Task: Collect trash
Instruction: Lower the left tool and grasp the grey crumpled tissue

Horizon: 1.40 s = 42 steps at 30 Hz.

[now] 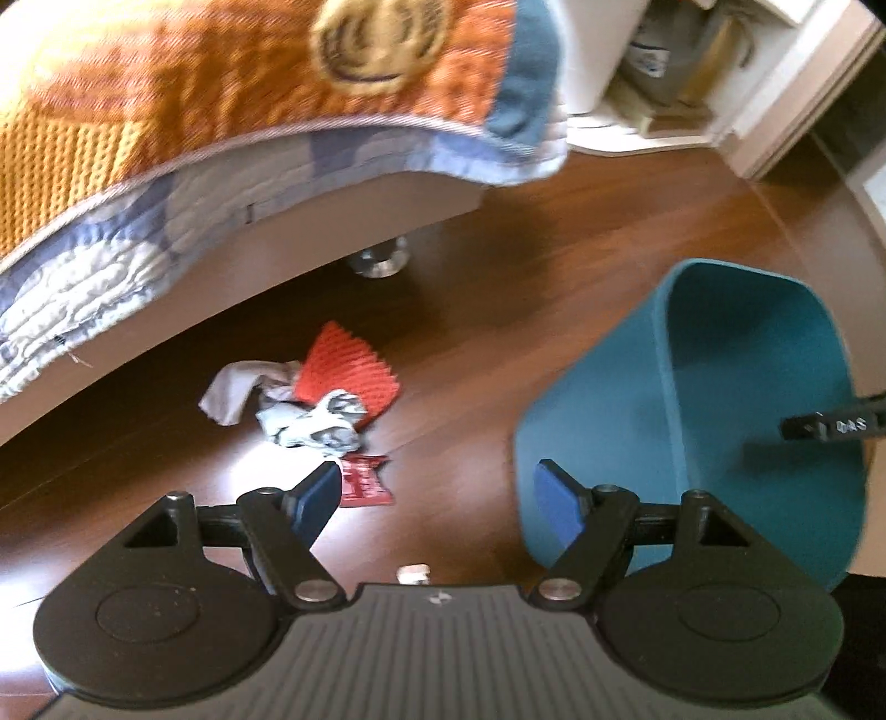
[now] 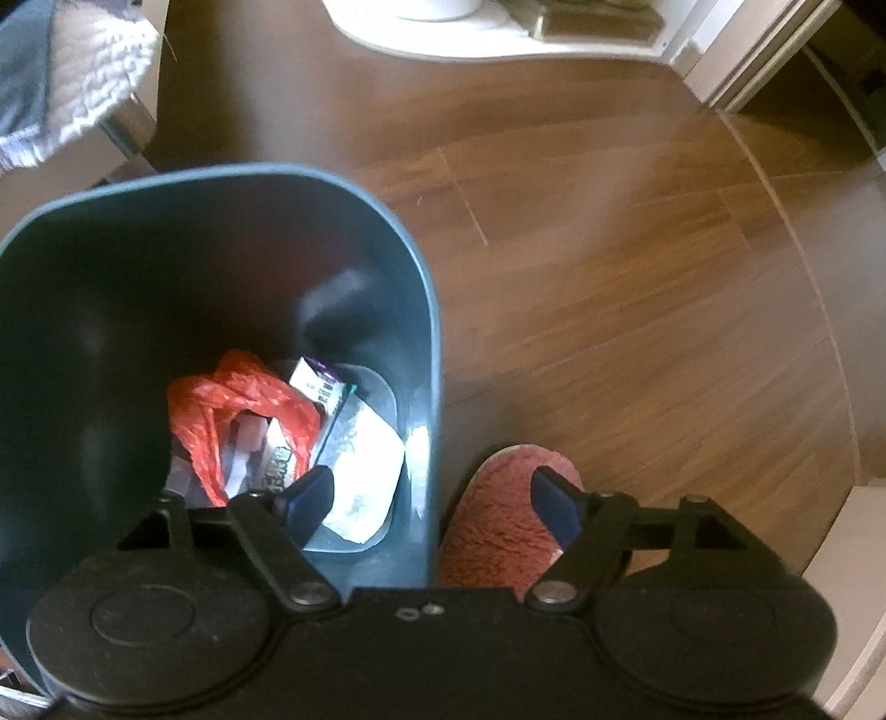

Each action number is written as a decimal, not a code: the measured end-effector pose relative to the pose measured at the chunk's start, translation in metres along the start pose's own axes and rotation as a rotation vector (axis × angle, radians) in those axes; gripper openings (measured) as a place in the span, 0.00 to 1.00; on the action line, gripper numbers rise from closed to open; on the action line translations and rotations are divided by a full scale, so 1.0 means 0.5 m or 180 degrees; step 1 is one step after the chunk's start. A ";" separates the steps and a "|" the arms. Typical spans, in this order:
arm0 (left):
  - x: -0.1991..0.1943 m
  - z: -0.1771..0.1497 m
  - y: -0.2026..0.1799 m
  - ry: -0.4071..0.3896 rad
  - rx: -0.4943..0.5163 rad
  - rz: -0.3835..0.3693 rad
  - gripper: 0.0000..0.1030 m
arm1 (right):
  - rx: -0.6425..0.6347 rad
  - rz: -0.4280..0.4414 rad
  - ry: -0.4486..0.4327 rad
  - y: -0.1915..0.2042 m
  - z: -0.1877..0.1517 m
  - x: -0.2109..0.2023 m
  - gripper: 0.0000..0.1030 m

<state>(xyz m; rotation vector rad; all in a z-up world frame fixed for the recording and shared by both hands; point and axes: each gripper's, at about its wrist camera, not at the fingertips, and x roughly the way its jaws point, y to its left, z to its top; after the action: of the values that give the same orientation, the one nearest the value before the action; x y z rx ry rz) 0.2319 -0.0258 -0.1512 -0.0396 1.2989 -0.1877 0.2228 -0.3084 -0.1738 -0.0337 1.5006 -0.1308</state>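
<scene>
On the wooden floor by the bed lies a small heap of trash: crumpled grey-white paper (image 1: 315, 423), a grey scrap (image 1: 232, 390), a red ridged piece (image 1: 346, 368) and a red wrapper (image 1: 365, 484). My left gripper (image 1: 437, 476) hangs open just short of the wrapper, nothing between its fingers. The teal bin (image 1: 747, 399) stands to the right. My right gripper (image 2: 432, 476) is open and empty above the bin's rim (image 2: 221, 177). Inside the bin lie an orange-red plastic bag (image 2: 243, 399), white paper (image 2: 365, 459) and a purple-white wrapper (image 2: 318, 385).
A bed with an orange and blue quilt (image 1: 221, 111) overhangs the trash, its metal leg (image 1: 382, 260) behind the heap. A pink fuzzy slipper (image 2: 498, 515) sits right of the bin. A white shelf base (image 2: 498, 39) and a door frame (image 1: 803, 99) lie beyond.
</scene>
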 end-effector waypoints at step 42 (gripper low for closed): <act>0.437 0.052 0.145 0.0686 -0.0145 0.0595 0.66 | 0.1263 0.0168 -0.0167 -0.085 0.081 0.031 0.08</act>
<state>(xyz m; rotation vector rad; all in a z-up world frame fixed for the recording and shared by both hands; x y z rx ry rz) 0.3214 0.0085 -0.3625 0.0648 1.5129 -0.0017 0.2612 -0.3546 -0.1817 0.3184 1.3995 -0.3797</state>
